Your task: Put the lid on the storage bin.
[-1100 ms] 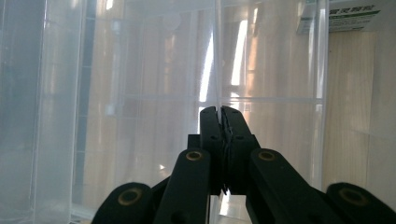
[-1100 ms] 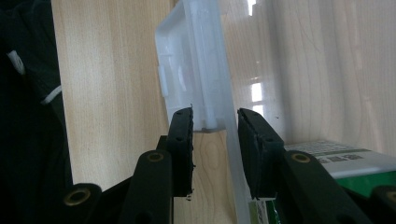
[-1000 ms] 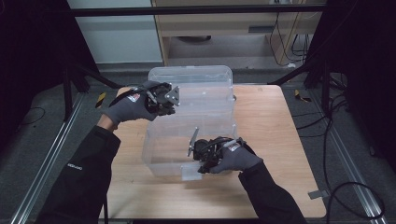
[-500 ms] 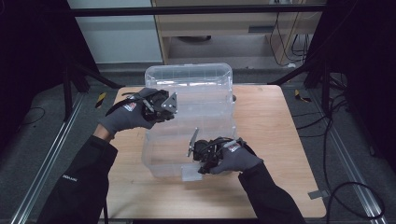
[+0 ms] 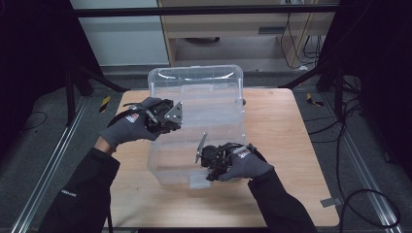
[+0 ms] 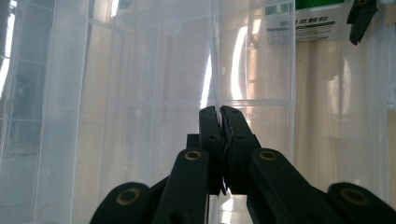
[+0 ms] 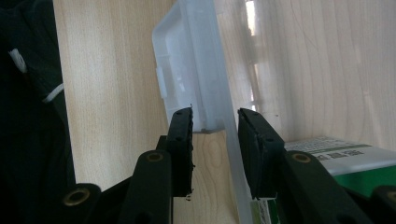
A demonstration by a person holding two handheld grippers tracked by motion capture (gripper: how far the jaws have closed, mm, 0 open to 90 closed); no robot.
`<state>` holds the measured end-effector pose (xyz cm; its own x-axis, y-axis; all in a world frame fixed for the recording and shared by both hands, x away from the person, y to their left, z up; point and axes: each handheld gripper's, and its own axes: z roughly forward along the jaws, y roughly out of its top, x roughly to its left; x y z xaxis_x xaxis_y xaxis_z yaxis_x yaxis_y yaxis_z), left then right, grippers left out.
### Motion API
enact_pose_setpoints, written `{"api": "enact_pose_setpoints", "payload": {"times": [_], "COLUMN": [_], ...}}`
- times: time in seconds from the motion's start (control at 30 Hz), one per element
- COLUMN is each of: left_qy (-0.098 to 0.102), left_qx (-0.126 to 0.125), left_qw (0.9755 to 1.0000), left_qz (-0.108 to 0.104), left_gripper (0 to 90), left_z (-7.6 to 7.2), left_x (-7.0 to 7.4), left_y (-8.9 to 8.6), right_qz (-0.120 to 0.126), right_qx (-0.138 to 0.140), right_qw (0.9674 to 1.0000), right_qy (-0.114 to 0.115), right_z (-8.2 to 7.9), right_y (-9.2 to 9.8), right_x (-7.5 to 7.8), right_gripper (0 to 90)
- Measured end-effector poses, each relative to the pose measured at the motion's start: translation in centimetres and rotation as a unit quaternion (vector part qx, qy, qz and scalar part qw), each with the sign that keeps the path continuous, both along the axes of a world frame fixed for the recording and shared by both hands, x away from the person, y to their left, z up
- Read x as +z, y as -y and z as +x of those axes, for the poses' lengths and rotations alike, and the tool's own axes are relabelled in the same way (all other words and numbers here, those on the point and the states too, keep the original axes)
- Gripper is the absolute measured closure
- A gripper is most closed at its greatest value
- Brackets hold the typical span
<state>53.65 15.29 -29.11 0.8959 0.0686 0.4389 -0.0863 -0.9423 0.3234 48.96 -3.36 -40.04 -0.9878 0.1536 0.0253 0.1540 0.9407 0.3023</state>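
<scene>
Clear plastic box point(image 5: 194, 126) sits mid-table point(image 5: 291, 145), a person in dark sleeves working both tongs on it. High view: left gripper point(image 5: 167, 118) at the box's left wall, near the far end; right gripper point(image 5: 210, 162) at the near wall, close to the front latch tab. The box's far part looks raised like an opened lid, though the clear plastic makes that hard to settle. Left gripper view: jaws pressed together at the tips, a thin clear wall or rib of the box point(image 6: 140, 93) running up just above them; I judge they pinch that edge, but can't be sure anything sits between them. A white-and-green label point(image 6: 303, 21) shows through the plastic at top right. Right gripper view: jaws spread, straddling the box's thin wall point(image 7: 229, 140), with the white latch tab point(image 7: 187, 60) just beyond the left jaw; pads don't touch the plastic yet. Same label point(image 7: 336, 154) at lower right, wood grain behind. Risks, as I read it: thin slick plastic could slip out of the left pinch; if the right closes off-centre it may catch the tab instead of the wall; uneven pulls could twist or tip the light box.
</scene>
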Motion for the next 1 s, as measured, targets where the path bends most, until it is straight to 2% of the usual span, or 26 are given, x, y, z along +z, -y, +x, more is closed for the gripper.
{"api": "enact_pose_setpoints", "payload": {"times": [0.57, 0.7, 0.83, 1.0], "left_qy": [-0.008, -0.012, -0.014, -0.018], "left_qx": [-0.005, -0.007, -0.008, -0.008], "left_qw": [0.9998, 0.9998, 0.9997, 0.9996], "left_qz": [-0.017, -0.015, -0.016, -0.018], "left_gripper": [86.8, 86.8, 86.6, 86.3], "left_z": [-1.4, -1.8, -2.1, -2.3], "left_x": [-0.7, -0.8, -0.9, -1.1], "left_y": [-0.7, -0.7, -0.7, -0.8], "right_qz": [0.005, 0.004, 0.007, 0.024], "right_qx": [-0.001, -0.002, -0.003, -0.011], "right_qw": [1.0000, 1.0000, 1.0000, 0.9996], "right_qy": [0.005, 0.005, 0.006, 0.013], "right_z": [-0.2, -0.2, -0.3, -0.4], "right_y": [0.0, 0.1, 0.2, 0.6], "right_x": [0.0, 0.1, 0.1, -0.1], "right_gripper": [66.2, 66.1, 65.8, 65.2]}}
